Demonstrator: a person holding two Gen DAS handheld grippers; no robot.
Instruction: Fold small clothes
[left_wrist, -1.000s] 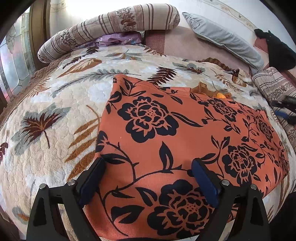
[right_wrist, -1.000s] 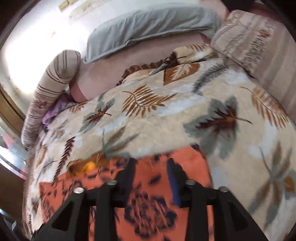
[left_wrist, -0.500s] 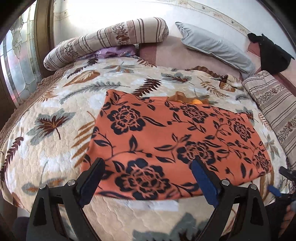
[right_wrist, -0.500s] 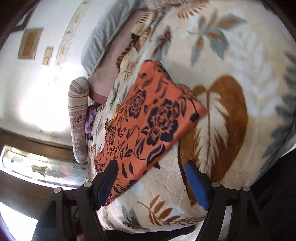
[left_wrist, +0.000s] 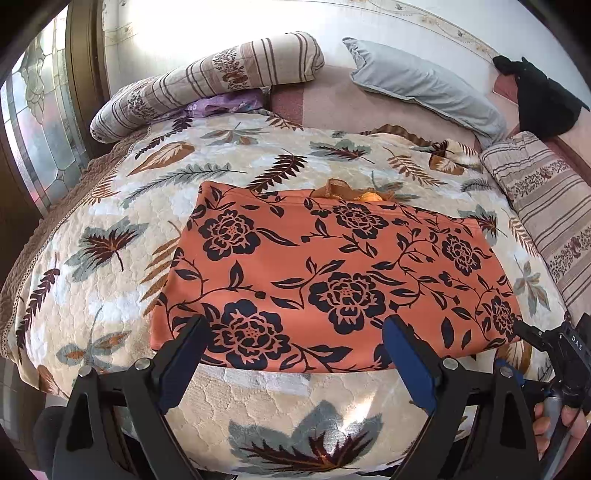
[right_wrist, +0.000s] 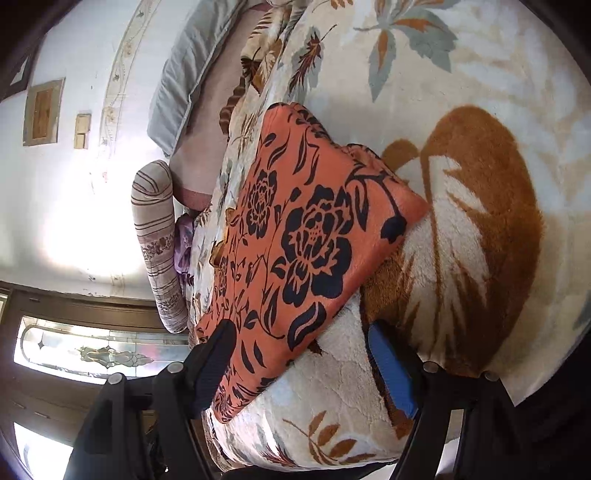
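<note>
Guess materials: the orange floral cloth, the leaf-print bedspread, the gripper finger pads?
Orange floral cloth: thin woven fabric with a slight satin sheen, lying flat with crisp edges; probably a synthetic or a rayon.
Leaf-print bedspread: plush fleece with a matte finish; the right wrist view shows fuzzy pile and quilted dimples.
Finger pads: matte blue, finely ribbed, likely rubber or soft plastic on black rigid fingers.

An orange garment (left_wrist: 332, 280) with a black flower-and-vine print lies flat on the leaf-patterned bedspread (left_wrist: 110, 258), folded into a broad rectangle. Its near long edge runs close to the bedspread's front edge. At its far edge a bit of crumpled orange-brown fabric (left_wrist: 347, 192) sticks out from underneath.
</note>
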